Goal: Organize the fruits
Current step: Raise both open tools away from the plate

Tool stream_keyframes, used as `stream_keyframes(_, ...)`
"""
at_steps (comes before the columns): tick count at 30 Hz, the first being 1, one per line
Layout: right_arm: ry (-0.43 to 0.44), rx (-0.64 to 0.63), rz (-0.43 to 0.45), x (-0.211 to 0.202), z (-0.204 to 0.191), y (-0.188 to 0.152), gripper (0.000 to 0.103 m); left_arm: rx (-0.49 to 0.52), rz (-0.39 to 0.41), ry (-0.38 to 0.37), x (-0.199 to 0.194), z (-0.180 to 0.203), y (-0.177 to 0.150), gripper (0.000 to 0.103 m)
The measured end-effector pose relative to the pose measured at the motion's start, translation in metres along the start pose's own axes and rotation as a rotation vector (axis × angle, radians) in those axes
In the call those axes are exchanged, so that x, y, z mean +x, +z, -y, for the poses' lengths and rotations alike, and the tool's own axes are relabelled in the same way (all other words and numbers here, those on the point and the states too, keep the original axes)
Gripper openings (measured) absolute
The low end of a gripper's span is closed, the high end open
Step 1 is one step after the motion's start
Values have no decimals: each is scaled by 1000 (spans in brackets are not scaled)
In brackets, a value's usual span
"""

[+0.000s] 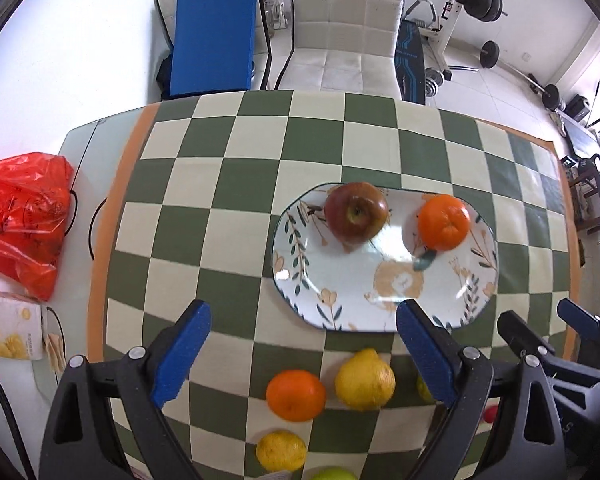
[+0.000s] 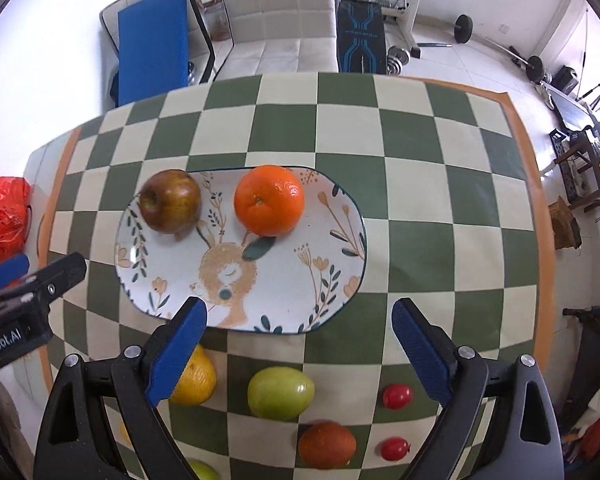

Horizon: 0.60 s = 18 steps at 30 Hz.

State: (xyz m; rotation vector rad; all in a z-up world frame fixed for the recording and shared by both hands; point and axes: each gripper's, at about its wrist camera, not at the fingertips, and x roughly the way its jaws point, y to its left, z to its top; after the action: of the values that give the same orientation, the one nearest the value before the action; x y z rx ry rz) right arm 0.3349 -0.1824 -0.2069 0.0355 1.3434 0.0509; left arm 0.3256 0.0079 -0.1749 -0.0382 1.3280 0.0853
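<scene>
A floral oval plate lies on the checkered cloth and holds a red apple and an orange. My left gripper is open and empty above the near fruits: an orange, a lemon and another lemon. My right gripper is open and empty above a green fruit, a lemon, an orange fruit and two small red tomatoes.
A red plastic bag and a snack box lie left of the cloth. Two white chairs stand behind the table, one with a blue board. Gym weights stand at the back right.
</scene>
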Motion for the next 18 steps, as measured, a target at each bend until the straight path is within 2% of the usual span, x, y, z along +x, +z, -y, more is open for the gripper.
stream_keyframes(9, 0, 3, 89, -68, -6, -42, 96, 10, 80, -10, -53, -13, -42, 95)
stream_keyframes(18, -5, 15, 166, -128, -14, -78, 96, 13, 155, -21, -100, -26, -70, 95)
